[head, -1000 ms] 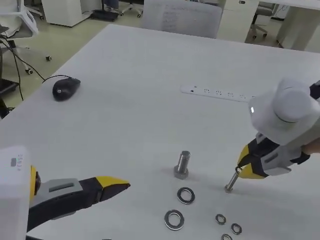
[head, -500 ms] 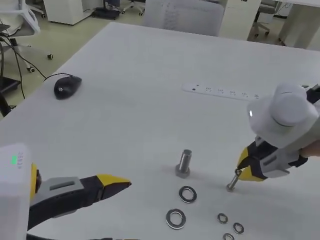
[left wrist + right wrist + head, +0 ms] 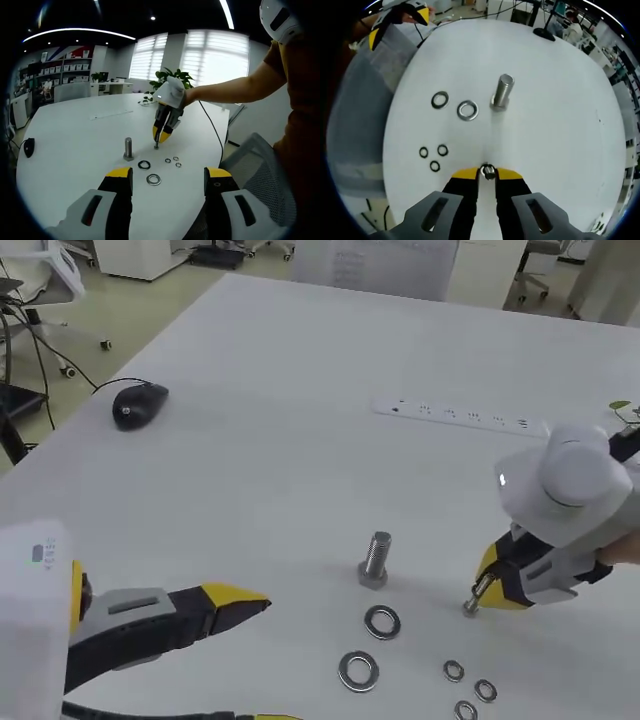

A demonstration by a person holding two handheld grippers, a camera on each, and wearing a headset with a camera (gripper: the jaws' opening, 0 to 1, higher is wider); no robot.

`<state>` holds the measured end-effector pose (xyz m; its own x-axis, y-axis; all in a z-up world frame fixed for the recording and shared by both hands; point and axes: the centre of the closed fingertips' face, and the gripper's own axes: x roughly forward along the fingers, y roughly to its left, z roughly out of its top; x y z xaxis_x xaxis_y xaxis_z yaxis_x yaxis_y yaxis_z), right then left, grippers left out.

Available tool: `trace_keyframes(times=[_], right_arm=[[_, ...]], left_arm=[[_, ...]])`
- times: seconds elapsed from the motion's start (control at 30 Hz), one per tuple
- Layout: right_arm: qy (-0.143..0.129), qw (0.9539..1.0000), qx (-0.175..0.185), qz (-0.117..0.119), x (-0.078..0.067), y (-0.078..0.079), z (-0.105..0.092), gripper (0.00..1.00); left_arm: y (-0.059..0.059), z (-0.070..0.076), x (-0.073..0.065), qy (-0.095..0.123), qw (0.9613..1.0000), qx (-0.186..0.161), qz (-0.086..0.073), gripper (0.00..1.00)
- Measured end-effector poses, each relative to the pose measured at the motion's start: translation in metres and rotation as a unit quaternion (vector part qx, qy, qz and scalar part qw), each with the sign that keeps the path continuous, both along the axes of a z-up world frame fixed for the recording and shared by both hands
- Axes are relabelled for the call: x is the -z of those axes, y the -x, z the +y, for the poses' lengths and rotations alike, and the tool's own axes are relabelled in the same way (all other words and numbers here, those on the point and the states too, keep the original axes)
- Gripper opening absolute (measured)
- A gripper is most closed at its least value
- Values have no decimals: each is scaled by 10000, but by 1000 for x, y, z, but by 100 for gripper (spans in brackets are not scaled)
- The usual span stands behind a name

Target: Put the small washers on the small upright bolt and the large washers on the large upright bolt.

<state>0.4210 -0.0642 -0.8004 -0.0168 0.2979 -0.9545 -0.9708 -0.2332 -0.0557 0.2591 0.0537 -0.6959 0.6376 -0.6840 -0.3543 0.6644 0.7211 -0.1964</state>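
The large bolt stands upright on its head on the white table. To its right, my right gripper is shut on the small bolt, which leans with its lower end on the table. Two large washers lie flat in front of the large bolt. Three small washers lie close together near the small bolt. My left gripper is open and holds nothing, low at the left.
A black mouse lies far left on the table. A white power strip lies behind the bolts. The table's near edge runs just below the washers. A person's arm holds the right gripper.
The head view has shifted a little. The right gripper stays shut on the leaning small bolt at the same spot. The left gripper has hardly moved.
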Motion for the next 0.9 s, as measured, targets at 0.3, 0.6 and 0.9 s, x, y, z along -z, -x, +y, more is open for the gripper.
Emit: trace_keyframes(times=[0.3,0.6,0.9], right_arm=[[7,10000,-19,23,14,-2,-2,13],[4,10000,28,47,17,-3,-8,14],[-24,10000,87,14,12,-4,-12,14]], left_arm=[[-1,0,3,-6,10000,10,49,57],[-3,0,5,-16,10000,17,75,57],[-4,0,1,-41,10000,63,36,57]])
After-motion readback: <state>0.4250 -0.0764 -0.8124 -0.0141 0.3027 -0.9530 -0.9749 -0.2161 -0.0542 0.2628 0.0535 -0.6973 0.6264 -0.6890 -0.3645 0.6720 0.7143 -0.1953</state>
